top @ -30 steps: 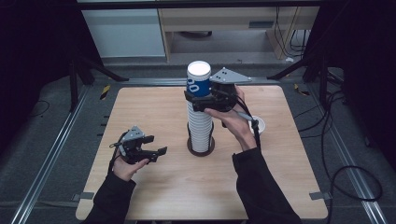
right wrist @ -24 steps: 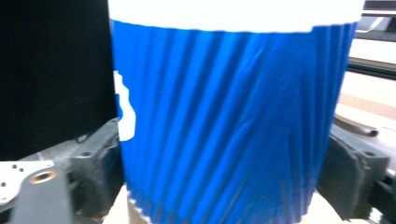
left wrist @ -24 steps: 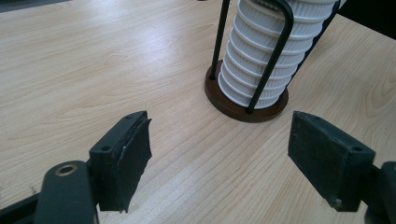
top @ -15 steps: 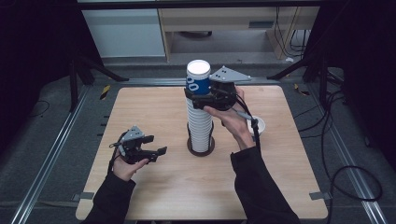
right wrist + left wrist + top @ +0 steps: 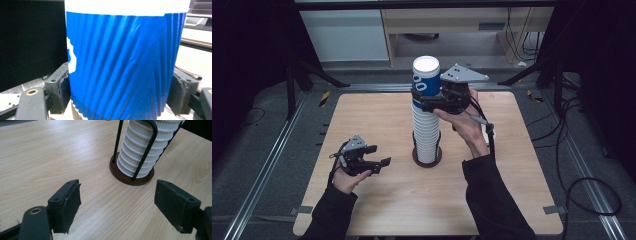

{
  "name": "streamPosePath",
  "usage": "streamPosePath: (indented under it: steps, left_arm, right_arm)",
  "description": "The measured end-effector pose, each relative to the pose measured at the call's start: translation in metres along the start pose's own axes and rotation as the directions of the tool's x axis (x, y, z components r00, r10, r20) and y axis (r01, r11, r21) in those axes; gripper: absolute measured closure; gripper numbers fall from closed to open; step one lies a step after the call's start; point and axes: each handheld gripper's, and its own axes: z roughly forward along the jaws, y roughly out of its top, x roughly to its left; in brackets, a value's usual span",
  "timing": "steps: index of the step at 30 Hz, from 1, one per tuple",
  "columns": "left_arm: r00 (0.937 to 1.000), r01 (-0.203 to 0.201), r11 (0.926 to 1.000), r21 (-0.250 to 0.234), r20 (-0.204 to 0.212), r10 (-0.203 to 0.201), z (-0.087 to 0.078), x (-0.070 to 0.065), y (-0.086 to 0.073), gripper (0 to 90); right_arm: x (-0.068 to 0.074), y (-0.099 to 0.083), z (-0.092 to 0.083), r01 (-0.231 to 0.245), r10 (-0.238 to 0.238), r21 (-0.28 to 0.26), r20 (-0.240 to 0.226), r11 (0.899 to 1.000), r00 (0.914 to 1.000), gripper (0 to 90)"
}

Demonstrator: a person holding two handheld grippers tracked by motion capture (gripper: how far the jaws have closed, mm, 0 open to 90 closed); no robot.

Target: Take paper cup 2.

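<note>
The right tongs (image 5: 424,100) have just been closing and are grasping the blue cup (image 5: 426,76) atop the cup stack (image 5: 426,130); lifting remains. The left tongs (image 5: 374,161), lower left, are resting released.

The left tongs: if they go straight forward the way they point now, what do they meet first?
Probably the brown base of the cup holder, with its stack of white cups. The left tongs stand open and empty above bare table, and the holder lies ahead, slightly off centre; depth is unclear.
</note>
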Motion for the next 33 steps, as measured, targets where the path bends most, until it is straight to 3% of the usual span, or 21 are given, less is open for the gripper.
streamPosePath:
  steps: [20, 33]
  left_arm:
    - [1.0, 0.001, 1.0, -0.001, -0.001, -0.001, 0.0, -0.001, 0.0, 20.5]
    - [0.9999, -0.011, 0.9999, -0.004, 0.004, 0.011, -0.003, -0.004, 0.002, 21.2]
  right_arm:
    - [-0.002, 0.037, -0.015, -0.012, 0.016, -0.133, 0.034, 0.991, 0.9993, 21.1]
    - [-0.003, 0.032, -0.051, 0.036, -0.031, -0.122, 0.044, 0.992, 0.9985, 21.0]
